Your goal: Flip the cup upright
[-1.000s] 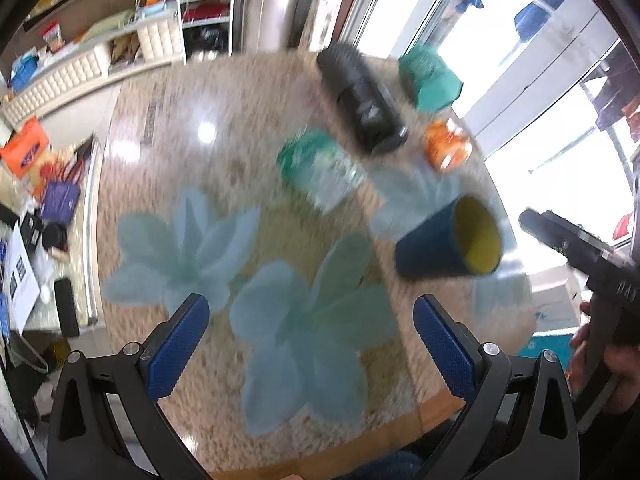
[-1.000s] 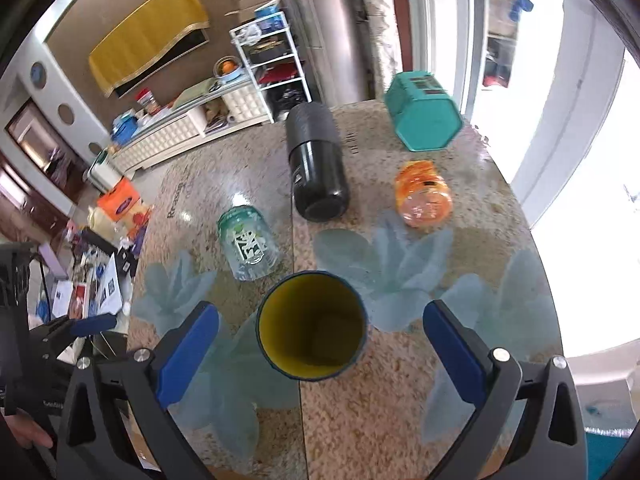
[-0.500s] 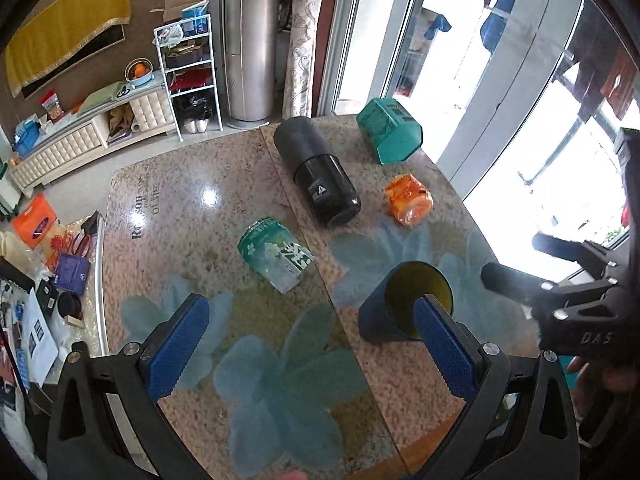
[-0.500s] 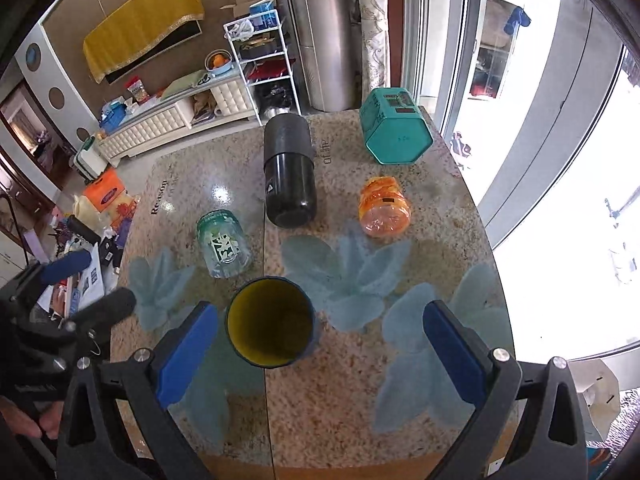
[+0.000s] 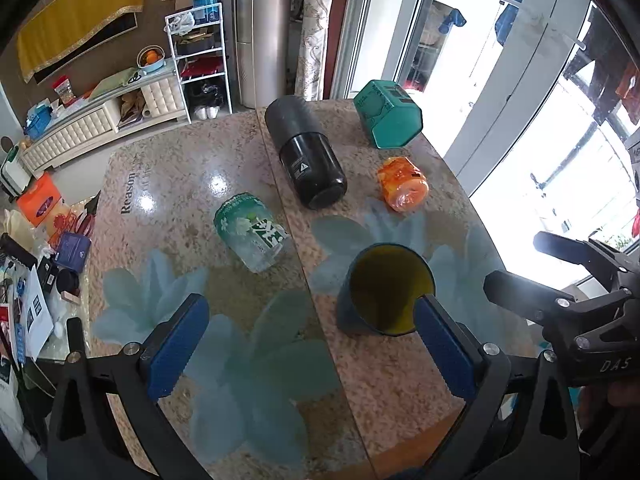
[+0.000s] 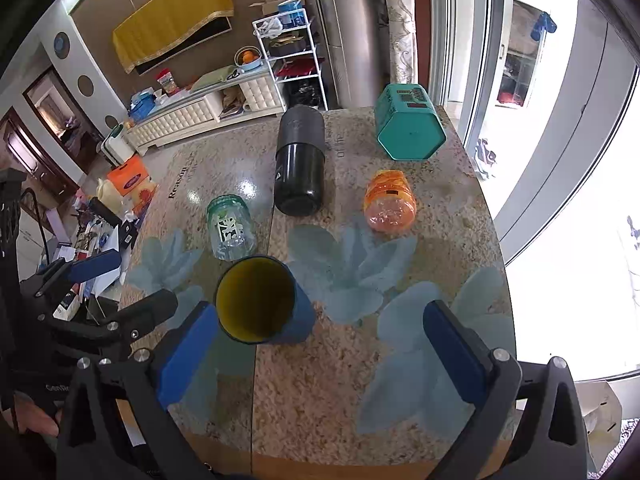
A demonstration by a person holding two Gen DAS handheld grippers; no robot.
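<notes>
Granite table by a bright window; cup upright, its base hidden; left gripper and right gripper both released.

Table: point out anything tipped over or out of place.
Four containers lie on their sides: black flask, green jar, orange jar, teal hexagonal tin. The blue cup stands upright; nothing looks spilled.
</notes>
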